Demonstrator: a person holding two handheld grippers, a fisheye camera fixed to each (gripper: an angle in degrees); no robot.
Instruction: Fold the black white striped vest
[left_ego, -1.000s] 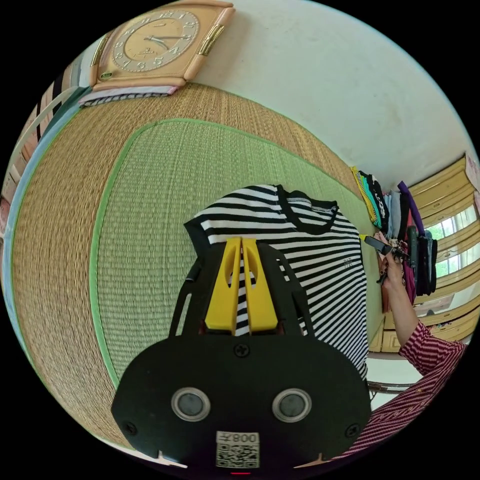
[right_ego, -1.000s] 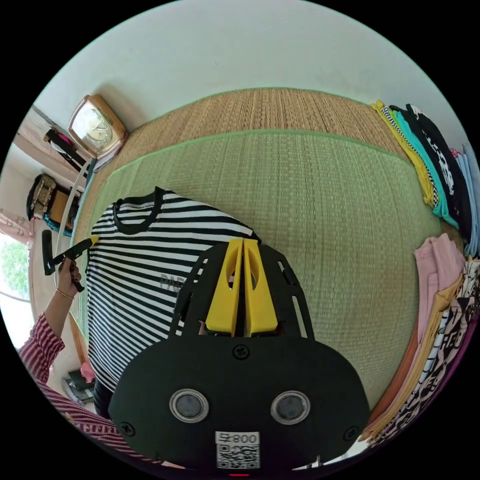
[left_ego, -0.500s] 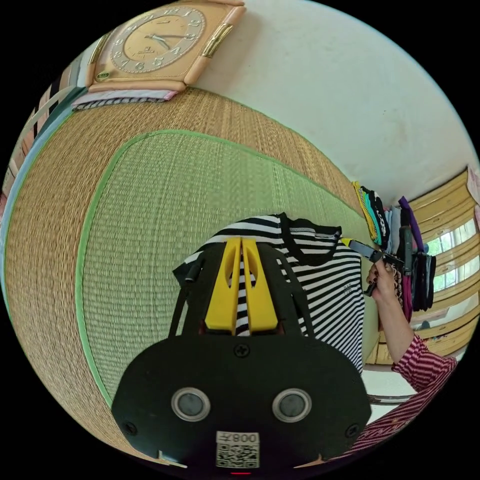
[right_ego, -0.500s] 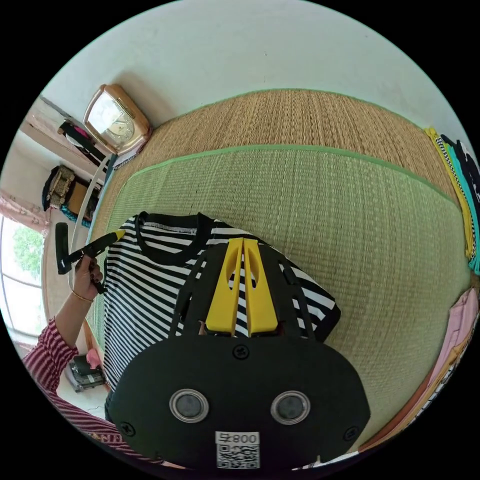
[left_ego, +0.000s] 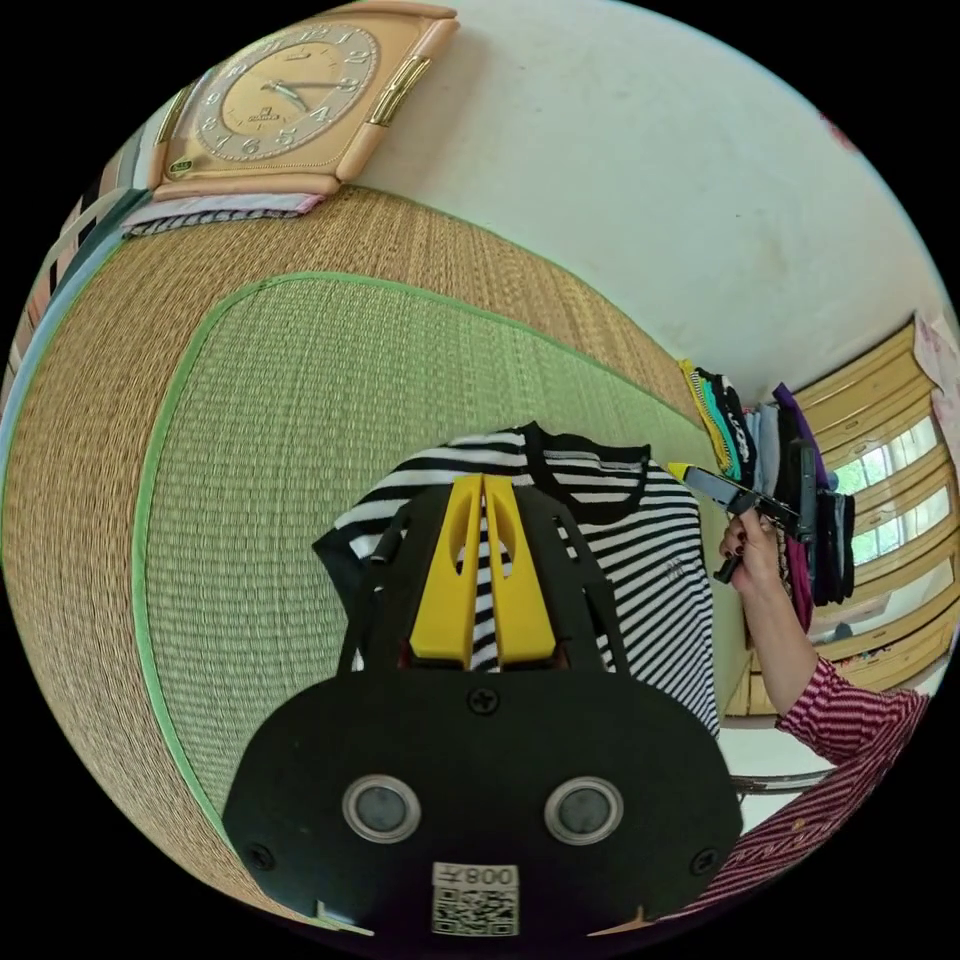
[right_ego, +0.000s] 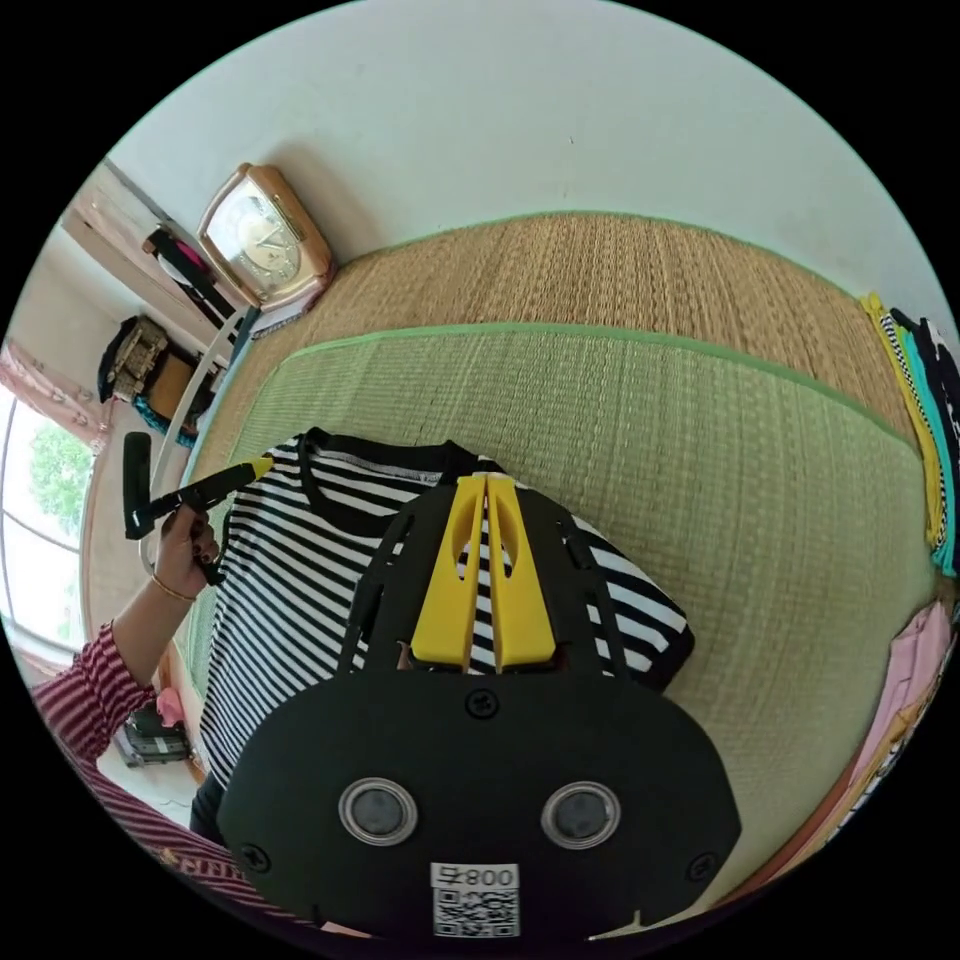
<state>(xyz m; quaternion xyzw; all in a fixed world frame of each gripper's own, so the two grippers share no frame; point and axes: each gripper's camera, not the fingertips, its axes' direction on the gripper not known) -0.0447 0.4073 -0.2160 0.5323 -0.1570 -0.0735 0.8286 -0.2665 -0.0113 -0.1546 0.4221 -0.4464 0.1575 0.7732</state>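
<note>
The vest (left_ego: 640, 560) is black-and-white striped with a black neckband. The mat (left_ego: 300, 450) is green inside a tan woven border. Both grippers (left_ego: 484, 490) (right_ego: 486, 490) have yellow jaws on black bodies. The clock (left_ego: 280, 95) at upper left is peach and gold. The sleeve (left_ego: 850, 720) at lower right is red-and-white striped.

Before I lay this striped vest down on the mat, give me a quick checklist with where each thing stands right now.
1. Left tongs shut on the striped vest: ok.
2. Right tongs shut on the vest: ok.
3. Collar side up, vest spread between the tongs: ok.
4. Green mat bare where the vest would land: ok.
5. Vest's lower hem free of snags: cannot tell, hidden behind the tongs' body.
6. Clothes stack away from the landing spot: ok.
</note>
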